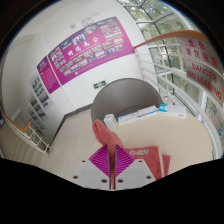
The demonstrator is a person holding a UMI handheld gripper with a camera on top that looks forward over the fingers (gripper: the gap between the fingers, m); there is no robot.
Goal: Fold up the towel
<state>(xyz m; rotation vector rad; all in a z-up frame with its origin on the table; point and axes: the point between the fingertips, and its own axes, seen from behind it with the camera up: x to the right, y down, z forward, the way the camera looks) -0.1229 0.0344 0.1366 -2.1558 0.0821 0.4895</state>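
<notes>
A salmon-pink towel (103, 130) is pinched between my two fingers. A narrow fold of it rises from between the magenta pads and stands up just ahead of the fingertips. My gripper (111, 150) is shut on this fold, with the pads pressed together on a thin strip of cloth. Another pink part of the towel (162, 159) shows to the right of the fingers, lower down. The white table (75, 140) lies beneath and beyond the fingers.
A white box-like device (150, 112) stands on the table's far right. A wall with a magenta poster board (85, 50) is beyond, a grey door (125, 92) behind the table, windows (185, 60) at the right.
</notes>
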